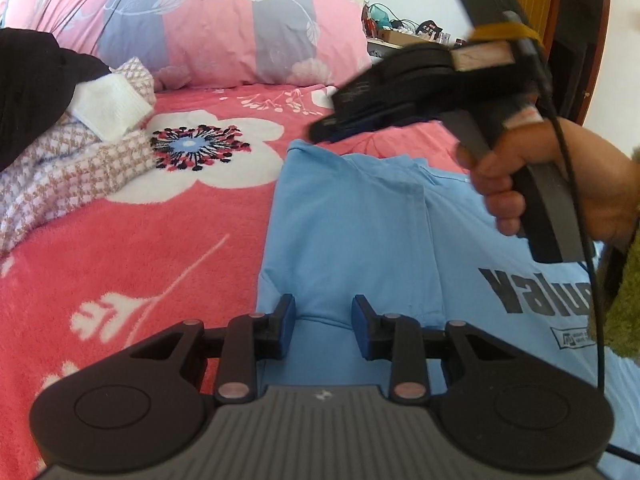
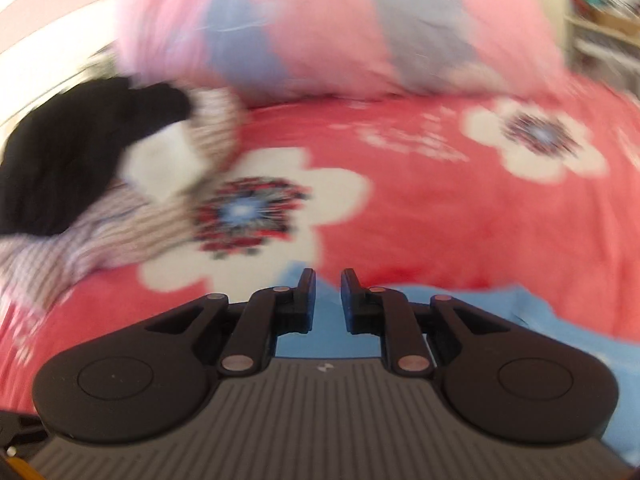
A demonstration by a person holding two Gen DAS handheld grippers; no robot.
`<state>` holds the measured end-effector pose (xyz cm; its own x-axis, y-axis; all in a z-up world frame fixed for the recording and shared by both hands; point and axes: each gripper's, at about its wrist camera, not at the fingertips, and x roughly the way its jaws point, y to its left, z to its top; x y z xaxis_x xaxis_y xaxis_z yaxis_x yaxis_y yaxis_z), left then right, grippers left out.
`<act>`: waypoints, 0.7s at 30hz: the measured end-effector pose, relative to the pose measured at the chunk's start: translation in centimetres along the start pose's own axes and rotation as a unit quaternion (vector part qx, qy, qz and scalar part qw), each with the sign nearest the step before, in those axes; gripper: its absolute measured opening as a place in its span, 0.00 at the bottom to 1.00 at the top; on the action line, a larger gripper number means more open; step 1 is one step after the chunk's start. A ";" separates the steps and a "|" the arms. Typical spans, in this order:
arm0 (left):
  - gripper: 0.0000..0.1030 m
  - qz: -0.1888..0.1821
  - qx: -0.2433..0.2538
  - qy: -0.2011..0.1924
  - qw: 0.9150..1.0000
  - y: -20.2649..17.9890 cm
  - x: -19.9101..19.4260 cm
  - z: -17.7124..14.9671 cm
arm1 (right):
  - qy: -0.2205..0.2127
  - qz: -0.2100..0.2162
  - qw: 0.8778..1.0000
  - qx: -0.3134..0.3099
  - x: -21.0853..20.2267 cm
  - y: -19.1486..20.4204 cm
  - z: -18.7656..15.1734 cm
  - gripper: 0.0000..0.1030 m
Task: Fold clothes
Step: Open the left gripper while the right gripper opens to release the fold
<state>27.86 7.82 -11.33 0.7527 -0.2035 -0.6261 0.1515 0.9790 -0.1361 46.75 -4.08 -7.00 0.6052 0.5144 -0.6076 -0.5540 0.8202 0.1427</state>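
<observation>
Over the blue shirt (image 1: pixel 360 216), the left gripper (image 1: pixel 323 322) is hovering with jaws partly apart and nothing between them, while the right gripper (image 2: pixel 327 300) is hanging narrowly apart and empty near the shirt's far edge. Shirt is lying on the bedspread (image 1: pixel 140 248), long axis running away from the left gripper, which looks nearer the fold. Other clothes (image 1: pixel 60 152) are sitting left of the shirt.

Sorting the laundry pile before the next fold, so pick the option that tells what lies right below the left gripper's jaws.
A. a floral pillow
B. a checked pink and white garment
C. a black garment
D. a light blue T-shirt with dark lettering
D: the left wrist view shows the light blue T-shirt spread on the red floral blanket, right under the left gripper, whose jaws stand apart and empty.
</observation>
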 end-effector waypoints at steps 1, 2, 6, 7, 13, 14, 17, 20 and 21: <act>0.31 0.000 0.000 -0.001 1.000 0.0 0.0 0.0 | 0.012 0.011 1.000 -0.021 0.6 0.8 0.1 0.13; 0.31 0.001 0.001 -0.001 1.000 0.0 0.0 0.0 | 0.032 0.017 0.999 -0.034 1.6 1.6 0.2 0.13; 0.31 0.001 0.003 -0.003 1.000 0.0 0.1 -0.1 | 0.081 -0.020 0.996 -0.021 6.5 0.6 0.2 0.05; 0.31 -0.001 0.001 -0.003 1.000 0.0 0.1 -0.2 | 0.069 -0.023 0.997 0.004 7.0 -0.3 0.5 0.05; 0.31 -0.003 -0.002 -0.001 1.000 0.1 0.1 -0.1 | 0.021 -0.070 0.993 0.089 5.3 -3.5 2.5 0.11; 0.31 -0.003 -0.002 -0.001 1.000 0.2 0.1 -0.1 | 0.021 -0.045 0.995 0.090 4.5 -3.3 2.5 0.11; 0.31 -0.005 -0.005 -0.001 1.000 0.3 0.1 -0.1 | 0.055 0.032 0.996 0.070 3.6 -2.1 1.8 0.12; 0.31 -0.014 -0.015 -0.005 1.000 0.7 -0.1 -0.2 | 0.084 -0.006 0.995 0.059 4.9 -2.3 1.0 0.14; 0.32 -0.017 -0.019 -0.007 1.000 0.8 -0.2 -0.2 | 0.070 -0.030 0.994 0.074 4.4 -3.1 1.0 0.17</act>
<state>27.70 8.65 -11.45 0.7562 -0.2364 -0.6102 0.1525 0.9704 -0.1871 51.74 -4.13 -9.38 0.5427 0.4318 -0.7204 -0.4224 0.8817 0.2102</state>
